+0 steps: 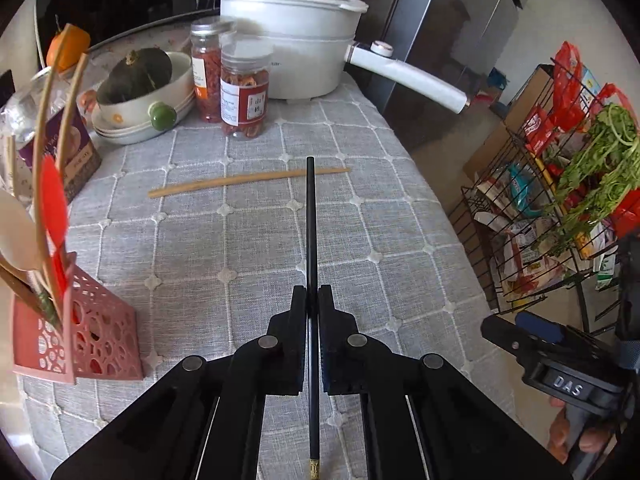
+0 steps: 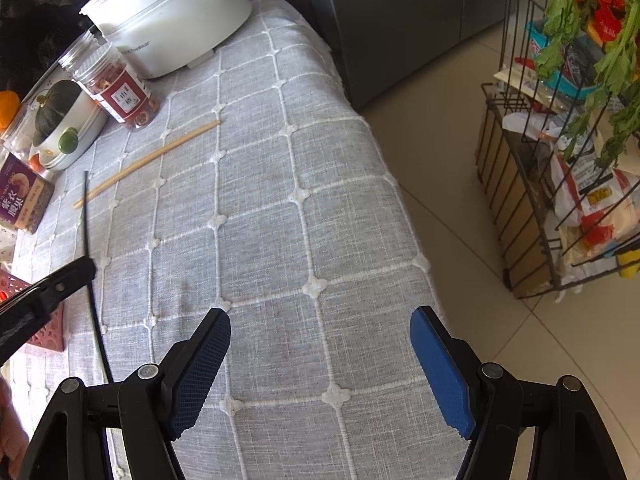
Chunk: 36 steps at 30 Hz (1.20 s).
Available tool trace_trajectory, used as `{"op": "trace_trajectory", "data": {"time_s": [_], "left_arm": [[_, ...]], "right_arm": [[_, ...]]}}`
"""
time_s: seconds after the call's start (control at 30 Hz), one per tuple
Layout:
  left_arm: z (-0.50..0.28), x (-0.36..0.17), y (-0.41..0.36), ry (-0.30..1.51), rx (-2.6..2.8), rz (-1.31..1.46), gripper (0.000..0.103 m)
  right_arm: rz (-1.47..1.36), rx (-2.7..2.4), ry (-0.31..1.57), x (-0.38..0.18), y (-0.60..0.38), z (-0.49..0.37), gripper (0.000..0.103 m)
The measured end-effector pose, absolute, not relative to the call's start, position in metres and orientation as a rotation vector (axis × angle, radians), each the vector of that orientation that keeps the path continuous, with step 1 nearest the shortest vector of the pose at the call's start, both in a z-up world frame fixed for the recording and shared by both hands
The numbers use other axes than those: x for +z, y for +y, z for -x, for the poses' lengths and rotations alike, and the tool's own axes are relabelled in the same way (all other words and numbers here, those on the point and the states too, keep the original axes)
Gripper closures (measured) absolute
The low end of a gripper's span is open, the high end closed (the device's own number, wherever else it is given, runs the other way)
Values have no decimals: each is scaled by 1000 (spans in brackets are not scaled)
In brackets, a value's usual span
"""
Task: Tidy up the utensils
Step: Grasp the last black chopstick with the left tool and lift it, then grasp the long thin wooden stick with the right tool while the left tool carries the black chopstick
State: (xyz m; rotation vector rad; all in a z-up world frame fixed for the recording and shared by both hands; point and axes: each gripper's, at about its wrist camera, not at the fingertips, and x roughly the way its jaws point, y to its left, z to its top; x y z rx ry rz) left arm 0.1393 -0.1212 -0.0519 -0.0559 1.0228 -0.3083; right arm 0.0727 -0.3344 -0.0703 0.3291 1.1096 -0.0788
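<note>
Black and slim, one chopstick (image 1: pixel 311 240) sits clamped between the closed jaws of the left tool (image 1: pixel 312 294), lifted off the grey checked surface (image 1: pixel 240 248). A pale wooden chopstick (image 1: pixel 248 181) lies loose beyond it, not yet collected, while the pink holder (image 1: pixel 100 336) at left already carries several utensils.

From the right wrist, the right tool (image 2: pixel 320 322) hangs wide open and empty above the surface; the wooden chopstick (image 2: pixel 148 162) lies well apart from it.

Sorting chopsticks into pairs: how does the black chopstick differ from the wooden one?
The black chopstick is dark with a gold-patterned end; the wooden chopstick is plain tan. The black one is clamped in the shut left gripper; the wooden one lies loose on the tablecloth, crosswise to it. Both are long and slender.
</note>
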Motion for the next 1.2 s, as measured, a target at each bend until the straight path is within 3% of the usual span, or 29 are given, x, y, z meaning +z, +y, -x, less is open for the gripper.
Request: {"op": "trace_trajectory", "data": {"time_s": [0.3,0.73,1.2], "left_arm": [[-65,16,-62,771,-356,46,98],[-16,89,43,562,-407,239,98],[-13,104,107,510,-369,314,98]], "right_arm": [[-310,-59,1121,-73,-305,-84,24],[-425,-50,1144,-82,-267,-152,25],[-518,-194,1149,-124,-239,-287,46]]}}
